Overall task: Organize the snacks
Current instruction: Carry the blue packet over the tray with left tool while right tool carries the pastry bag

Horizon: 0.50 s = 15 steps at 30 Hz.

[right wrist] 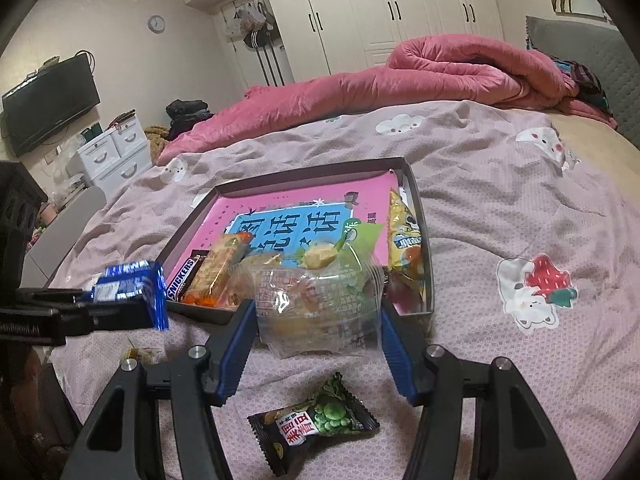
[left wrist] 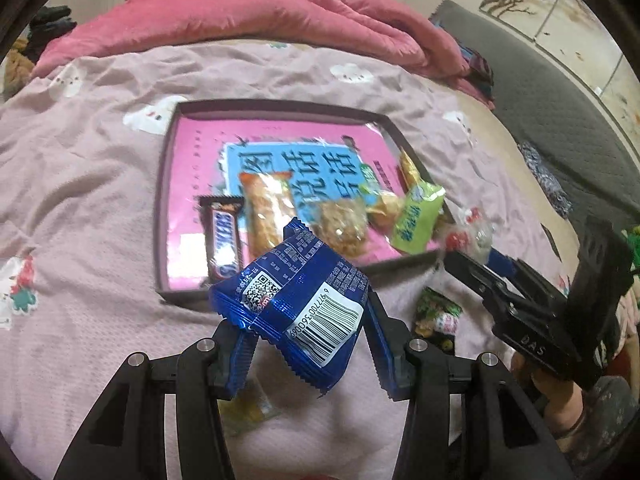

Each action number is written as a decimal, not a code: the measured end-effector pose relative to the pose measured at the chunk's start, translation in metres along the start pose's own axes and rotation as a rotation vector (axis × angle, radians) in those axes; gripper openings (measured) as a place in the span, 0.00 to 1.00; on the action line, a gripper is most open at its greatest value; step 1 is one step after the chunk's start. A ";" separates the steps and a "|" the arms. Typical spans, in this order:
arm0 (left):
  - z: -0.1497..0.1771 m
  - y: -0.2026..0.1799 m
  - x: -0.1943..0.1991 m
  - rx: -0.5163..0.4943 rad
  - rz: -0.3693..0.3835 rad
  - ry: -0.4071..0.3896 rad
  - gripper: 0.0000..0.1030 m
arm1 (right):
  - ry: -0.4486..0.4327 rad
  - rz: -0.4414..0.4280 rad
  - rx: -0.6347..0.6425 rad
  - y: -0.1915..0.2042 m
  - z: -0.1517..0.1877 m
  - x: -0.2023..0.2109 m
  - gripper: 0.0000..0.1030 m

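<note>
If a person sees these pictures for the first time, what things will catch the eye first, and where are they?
First, the shiny blue snack packet clamped in the left gripper, raised in front of the tray. Next, the tray on the pink bedsheet, lined with a bright pink book cover and already holding a Snickers bar and other snacks. The right gripper holds a clear-wrapped snack at the tray's near edge.

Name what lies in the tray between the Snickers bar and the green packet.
Left wrist view: between the Snickers bar and green packet in the tray lie an orange-ended clear-wrapped bar, a clear-wrapped crumbly snack and a small yellowish one.
</note>
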<state>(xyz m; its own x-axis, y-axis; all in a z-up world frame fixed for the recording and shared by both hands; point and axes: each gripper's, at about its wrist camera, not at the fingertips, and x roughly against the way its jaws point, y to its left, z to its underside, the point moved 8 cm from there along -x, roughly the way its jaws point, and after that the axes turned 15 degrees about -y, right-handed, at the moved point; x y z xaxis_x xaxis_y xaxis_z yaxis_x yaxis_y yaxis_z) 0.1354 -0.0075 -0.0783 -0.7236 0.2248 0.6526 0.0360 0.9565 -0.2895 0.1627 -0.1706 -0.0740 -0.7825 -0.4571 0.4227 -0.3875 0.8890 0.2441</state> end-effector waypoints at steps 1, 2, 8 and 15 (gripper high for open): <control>-0.002 0.002 0.000 0.000 -0.008 -0.006 0.50 | -0.001 0.001 -0.001 0.000 0.000 0.000 0.58; -0.005 0.004 0.000 0.003 -0.015 -0.012 0.50 | -0.002 0.003 -0.001 0.000 -0.001 -0.001 0.58; -0.019 0.013 0.001 0.004 -0.046 -0.044 0.50 | -0.010 0.001 0.006 0.001 -0.006 -0.004 0.58; -0.029 0.016 -0.006 -0.002 -0.070 -0.066 0.50 | -0.029 -0.001 0.026 0.007 -0.017 -0.013 0.58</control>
<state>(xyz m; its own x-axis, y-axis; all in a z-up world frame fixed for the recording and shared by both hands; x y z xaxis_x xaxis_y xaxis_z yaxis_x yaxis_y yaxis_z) 0.1598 0.0117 -0.0662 -0.7683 0.1447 0.6235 -0.0150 0.9698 -0.2436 0.1784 -0.1593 -0.0625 -0.7957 -0.4573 0.3971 -0.4006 0.8891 0.2213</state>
